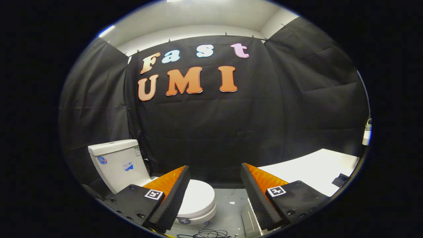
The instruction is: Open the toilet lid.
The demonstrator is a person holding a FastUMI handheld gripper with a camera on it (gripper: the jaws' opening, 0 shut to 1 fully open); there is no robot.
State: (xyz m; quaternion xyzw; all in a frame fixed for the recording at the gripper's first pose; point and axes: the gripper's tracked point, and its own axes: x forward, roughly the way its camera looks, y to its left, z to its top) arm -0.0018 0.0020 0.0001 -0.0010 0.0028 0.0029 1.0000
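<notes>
Hovering spread and empty, the black two-finger gripper (214, 195) sits high above the closed white plastic toilet lid (197, 197) beyond its left finger, apparently lining up to lift

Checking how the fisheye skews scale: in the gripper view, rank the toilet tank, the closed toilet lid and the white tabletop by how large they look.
1. White tabletop, beyond the open gripper's right finger.
2. Toilet tank.
3. Toilet lid, down and partly hidden by the left finger, so its rank against the tank is unsure.
</notes>
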